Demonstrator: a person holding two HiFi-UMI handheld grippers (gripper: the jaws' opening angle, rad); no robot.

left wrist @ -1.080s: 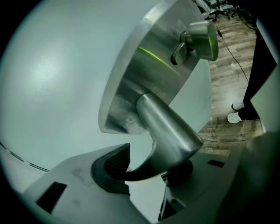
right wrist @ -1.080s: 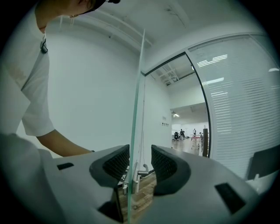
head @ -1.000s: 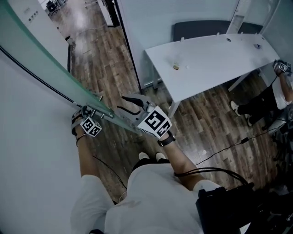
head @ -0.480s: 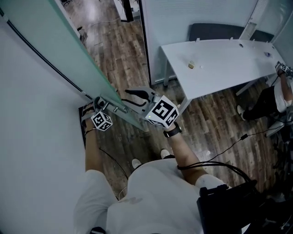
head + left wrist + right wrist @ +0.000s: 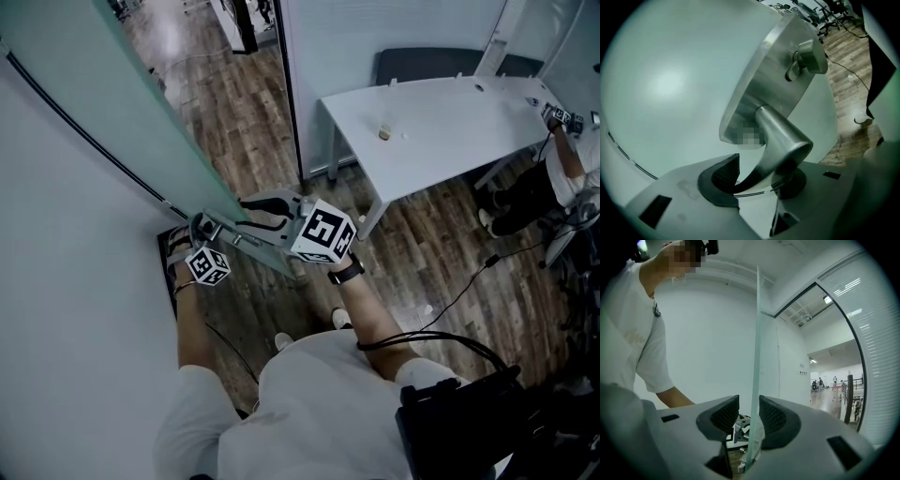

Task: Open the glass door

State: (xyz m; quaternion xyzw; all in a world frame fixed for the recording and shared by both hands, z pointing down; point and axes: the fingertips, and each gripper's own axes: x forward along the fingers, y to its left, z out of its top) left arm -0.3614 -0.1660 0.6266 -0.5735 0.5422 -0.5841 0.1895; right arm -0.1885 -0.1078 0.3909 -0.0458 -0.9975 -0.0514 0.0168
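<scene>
The frosted glass door [image 5: 122,103] runs from the upper left down to my hands. Its metal lever handle [image 5: 780,140] sticks out of a steel lock plate [image 5: 773,75] and lies between the jaws of my left gripper [image 5: 757,180], which is shut on it. From above, the left gripper [image 5: 199,230] is on the wall side of the pane. My right gripper [image 5: 251,214] straddles the door's free edge [image 5: 756,357]. In its own view, the right gripper [image 5: 749,416] is open: the glass rests against the right pad with a gap at the left one.
A white wall [image 5: 66,281] closes the left side. A dark frame post [image 5: 291,94] and a white table [image 5: 441,112] stand to the right, with a seated person [image 5: 562,178] beyond. Cables [image 5: 450,300] trail over the wood floor. Black gear [image 5: 469,422] sits at lower right.
The door has swung further, and both grippers have moved along with it. The left stays on the handle and the right stays at the pane's edge.
</scene>
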